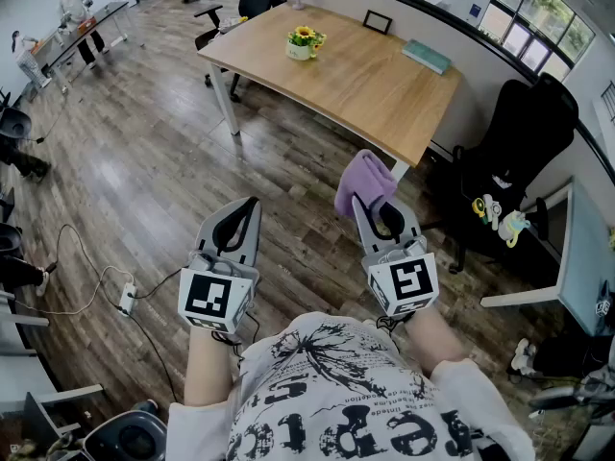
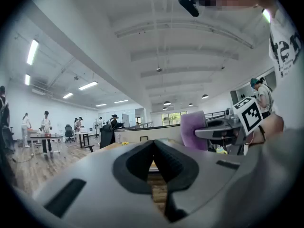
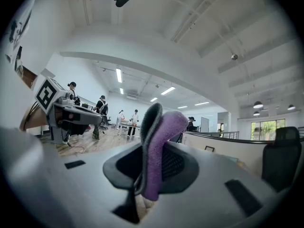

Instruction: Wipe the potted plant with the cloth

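Note:
A small potted plant (image 1: 305, 42) with yellow flowers in a white pot stands on the wooden table (image 1: 365, 84), far ahead of both grippers. My right gripper (image 1: 368, 202) is shut on a purple cloth (image 1: 363, 181), which sticks up past its tips. In the right gripper view the cloth (image 3: 159, 151) hangs pinched between the jaws. My left gripper (image 1: 252, 203) is shut with nothing in it, level with the right one over the wood floor. In the left gripper view its jaws (image 2: 153, 142) meet, and the right gripper with the cloth (image 2: 192, 129) shows beside it.
A dark picture frame (image 1: 377, 22) and a teal book (image 1: 427, 56) lie on the table. A black office chair (image 1: 509, 161) stands to the right of the table. Cables and a power strip (image 1: 126, 299) lie on the floor at the left. People work at desks far left.

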`<state>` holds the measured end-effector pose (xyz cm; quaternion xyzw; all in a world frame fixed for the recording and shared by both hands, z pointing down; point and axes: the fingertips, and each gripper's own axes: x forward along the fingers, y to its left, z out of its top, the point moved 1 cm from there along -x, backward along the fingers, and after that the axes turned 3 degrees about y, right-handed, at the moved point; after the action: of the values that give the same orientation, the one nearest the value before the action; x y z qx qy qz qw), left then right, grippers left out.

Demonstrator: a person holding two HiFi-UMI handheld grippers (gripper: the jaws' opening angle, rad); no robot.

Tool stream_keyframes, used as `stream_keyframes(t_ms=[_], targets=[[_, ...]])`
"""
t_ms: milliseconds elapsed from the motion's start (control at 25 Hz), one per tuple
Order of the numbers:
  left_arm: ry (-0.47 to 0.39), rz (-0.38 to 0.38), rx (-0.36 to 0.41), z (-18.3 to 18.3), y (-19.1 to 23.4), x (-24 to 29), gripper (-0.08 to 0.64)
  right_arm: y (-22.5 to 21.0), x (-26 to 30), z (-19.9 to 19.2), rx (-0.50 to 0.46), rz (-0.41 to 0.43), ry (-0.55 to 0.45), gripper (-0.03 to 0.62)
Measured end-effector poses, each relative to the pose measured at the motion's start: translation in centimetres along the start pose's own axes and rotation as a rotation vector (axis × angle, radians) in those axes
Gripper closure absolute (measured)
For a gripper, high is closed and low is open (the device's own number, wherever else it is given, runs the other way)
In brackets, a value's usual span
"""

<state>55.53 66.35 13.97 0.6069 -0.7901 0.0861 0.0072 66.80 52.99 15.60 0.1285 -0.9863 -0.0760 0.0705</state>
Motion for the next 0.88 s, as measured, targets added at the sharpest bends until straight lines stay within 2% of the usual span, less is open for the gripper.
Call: stream_keyframes(t_ms=[160, 640, 880], targets=[[-0.006, -0.001, 0.003, -0.2, 0.2, -0.3, 0.555, 0.3, 0.1, -0.1, -0.002, 0.000, -0.007, 0.526], [0.001, 0.008, -0.065, -2.0, 0.8, -0.2, 0.555, 0.8, 1.2, -0.9, 0.010, 0.007, 0.015, 0.522], [0.035, 0.025, -0.108, -3.7, 3.4, 1.9, 0.556, 0.1, 4.8, -1.9, 0.022, 0.030, 0.063, 0.522]])
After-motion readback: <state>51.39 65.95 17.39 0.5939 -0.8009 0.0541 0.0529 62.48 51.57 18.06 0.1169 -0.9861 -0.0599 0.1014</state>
